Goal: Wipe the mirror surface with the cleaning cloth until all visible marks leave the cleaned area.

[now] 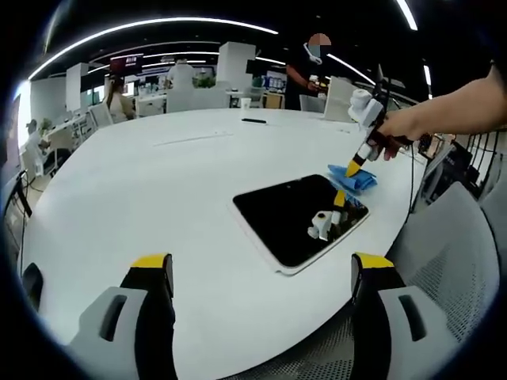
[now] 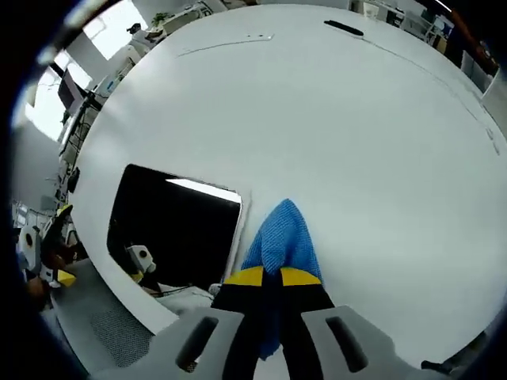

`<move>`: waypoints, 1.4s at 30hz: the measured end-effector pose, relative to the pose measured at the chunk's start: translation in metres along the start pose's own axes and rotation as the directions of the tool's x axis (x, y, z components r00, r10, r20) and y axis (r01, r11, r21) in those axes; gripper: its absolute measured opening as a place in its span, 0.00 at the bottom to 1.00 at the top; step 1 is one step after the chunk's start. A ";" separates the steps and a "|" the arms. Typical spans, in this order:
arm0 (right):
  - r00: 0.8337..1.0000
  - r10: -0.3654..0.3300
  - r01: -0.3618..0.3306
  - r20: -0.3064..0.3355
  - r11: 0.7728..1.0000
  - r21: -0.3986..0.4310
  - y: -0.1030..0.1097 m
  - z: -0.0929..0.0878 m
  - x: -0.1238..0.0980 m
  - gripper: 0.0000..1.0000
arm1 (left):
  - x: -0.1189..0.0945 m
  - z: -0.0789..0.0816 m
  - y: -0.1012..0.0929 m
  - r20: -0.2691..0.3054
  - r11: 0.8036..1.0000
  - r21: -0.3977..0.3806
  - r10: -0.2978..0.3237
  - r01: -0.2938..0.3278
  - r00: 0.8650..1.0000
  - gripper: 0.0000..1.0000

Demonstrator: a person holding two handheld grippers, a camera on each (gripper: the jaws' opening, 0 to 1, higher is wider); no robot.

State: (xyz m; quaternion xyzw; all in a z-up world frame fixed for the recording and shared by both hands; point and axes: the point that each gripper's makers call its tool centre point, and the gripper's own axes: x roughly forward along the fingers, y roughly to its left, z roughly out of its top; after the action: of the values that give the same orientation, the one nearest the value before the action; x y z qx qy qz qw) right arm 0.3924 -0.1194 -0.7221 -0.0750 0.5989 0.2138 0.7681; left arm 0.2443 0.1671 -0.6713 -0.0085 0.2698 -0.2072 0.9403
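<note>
Wiping looks not yet begun, as far as can be judged: the dark rectangular mirror with a pale frame (image 1: 301,218) lies flat on the large white oval table (image 1: 158,182), near its edge, and nothing rests on the glass itself. The small white and yellow shapes on its surface read as reflections of the gripper above, not marks; whether any smudges are on it cannot be told at this size. Left gripper (image 1: 261,273): in its own view the two yellow-tipped grey jaws stand wide apart at the bottom, holding nothing, hanging over the table edge short of the mirror and aimed toward it. Moving right across that view, the crumpled blue cleaning cloth (image 1: 354,178) sits on the table just beside the mirror's far corner, with the right gripper coming down onto it, steep and nearly upright, carried by a bare forearm and hand (image 1: 400,131) reaching in from the right. Right gripper view: mirror (image 2: 170,226) to the left, cloth (image 2: 281,241) just beside its frame, on bare table. Right gripper (image 2: 266,276): yellow tips pressed together on the near end of the cloth, pinching it. Left to do: carry the cloth onto the glass and wipe all of it.
</note>
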 end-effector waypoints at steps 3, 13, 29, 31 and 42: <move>1.000 0.010 -0.010 0.017 1.000 0.007 0.005 0.016 -0.002 0.00 | 0.000 0.000 -0.001 -0.001 1.000 0.001 -0.004 0.004 1.000 0.92; 1.000 0.014 -0.014 0.012 1.000 -0.002 0.033 0.038 0.019 0.00 | 0.000 -0.001 -0.002 -0.009 1.000 0.000 -0.008 0.008 1.000 0.92; 1.000 0.012 -0.012 -0.029 1.000 0.014 0.061 0.038 0.038 0.00 | 0.000 -0.002 -0.003 -0.012 1.000 -0.001 -0.018 0.018 1.000 0.91; 0.999 -0.001 0.000 -0.034 1.000 -0.016 0.066 0.039 0.038 0.00 | 0.000 -0.002 -0.003 -0.010 1.000 -0.001 -0.020 0.019 1.000 0.91; 0.999 0.013 -0.015 -0.042 0.999 -0.048 0.102 0.047 0.043 0.00 | 0.001 -0.003 -0.005 -0.015 1.000 -0.004 -0.030 0.030 0.999 0.91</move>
State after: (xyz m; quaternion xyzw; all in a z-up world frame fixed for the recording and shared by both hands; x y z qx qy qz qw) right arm 0.3997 -0.0004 -0.7360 -0.0938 0.6100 0.2320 0.7519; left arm 0.2411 0.1624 -0.6736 -0.0127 0.2769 -0.2208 0.9351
